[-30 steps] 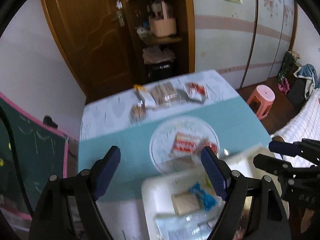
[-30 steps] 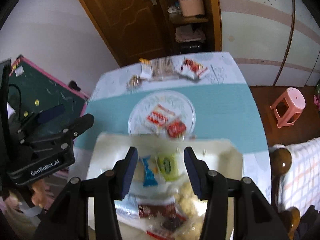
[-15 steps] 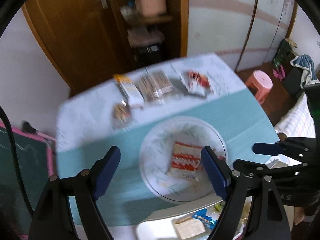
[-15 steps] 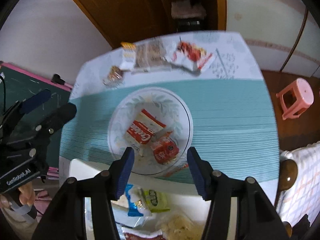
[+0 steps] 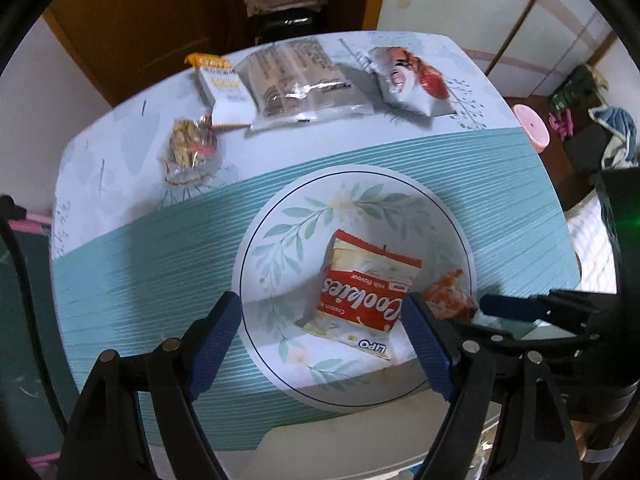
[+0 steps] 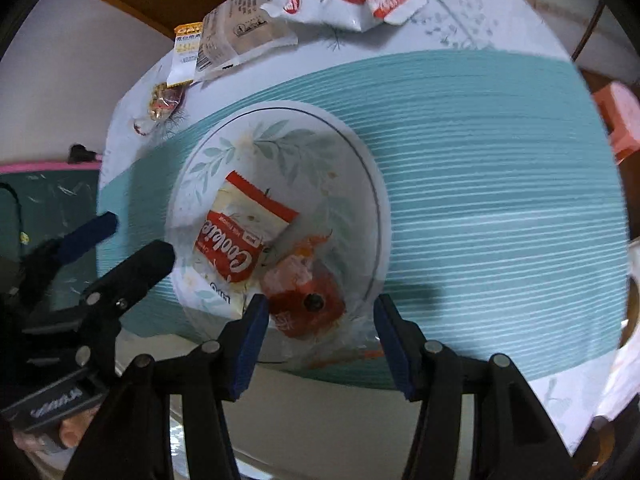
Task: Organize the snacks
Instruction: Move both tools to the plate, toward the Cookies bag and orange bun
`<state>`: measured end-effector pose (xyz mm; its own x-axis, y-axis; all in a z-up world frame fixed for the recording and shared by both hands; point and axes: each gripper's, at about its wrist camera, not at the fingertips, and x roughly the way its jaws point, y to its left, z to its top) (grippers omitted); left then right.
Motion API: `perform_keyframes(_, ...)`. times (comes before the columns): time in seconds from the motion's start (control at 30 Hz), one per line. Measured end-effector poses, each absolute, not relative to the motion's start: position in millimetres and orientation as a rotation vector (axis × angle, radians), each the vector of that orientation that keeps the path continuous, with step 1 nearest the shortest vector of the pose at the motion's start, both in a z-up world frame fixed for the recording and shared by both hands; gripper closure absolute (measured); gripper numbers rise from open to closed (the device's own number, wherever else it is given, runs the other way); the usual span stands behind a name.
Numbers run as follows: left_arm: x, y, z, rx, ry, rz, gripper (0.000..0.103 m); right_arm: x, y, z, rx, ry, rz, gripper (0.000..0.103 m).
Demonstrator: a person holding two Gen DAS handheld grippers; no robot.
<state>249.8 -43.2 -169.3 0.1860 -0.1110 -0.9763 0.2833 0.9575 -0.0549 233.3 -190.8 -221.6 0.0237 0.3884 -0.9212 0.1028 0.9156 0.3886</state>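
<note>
Left gripper [image 5: 322, 334]: I see my jaws spread wide with nothing between them, hovering over the near edge of the plate, with the cookie packet framed in the gap.
Right gripper [image 6: 318, 332]: also released, fingers apart, poised over the near rim of the plate with the red packet showing between them; I cannot tell whether either pad touches it.
Plate [image 5: 400, 196]: a white one with green leaf print and a thin dark ring, resting on the teal band of the tablecloth [image 5: 140, 272], near the middle of the table.
Cookie packet [image 5: 366, 292]: red and white, lying flat inside the plate, left of centre in my right view [image 6: 240, 236].
Red packet [image 6: 304, 298]: crinkly, partly clear wrapper, in the plate just right of the cookie packet, touching or nearly touching it; from the left camera only its top shows [image 5: 450, 292].
Far row on the white part of the cloth: a small clear bag of nuts [image 5: 192, 150] at far left, then a yellow and white bar packet [image 5: 220, 88], a large clear bag of biscuits [image 5: 300, 80] overlapping its edge, and a white and red pouch [image 5: 408, 76] at far right.
Beyond the table: a pink stool [image 5: 532, 126] stands on the floor to the right.
</note>
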Motion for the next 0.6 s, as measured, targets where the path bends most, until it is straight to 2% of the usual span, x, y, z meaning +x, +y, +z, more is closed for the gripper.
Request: perform_keyframes(0.6,265,-20,-187,0.053,1.419,-0.239,0.022,244,-156,-230,0.288,1.529,0.298,0.045)
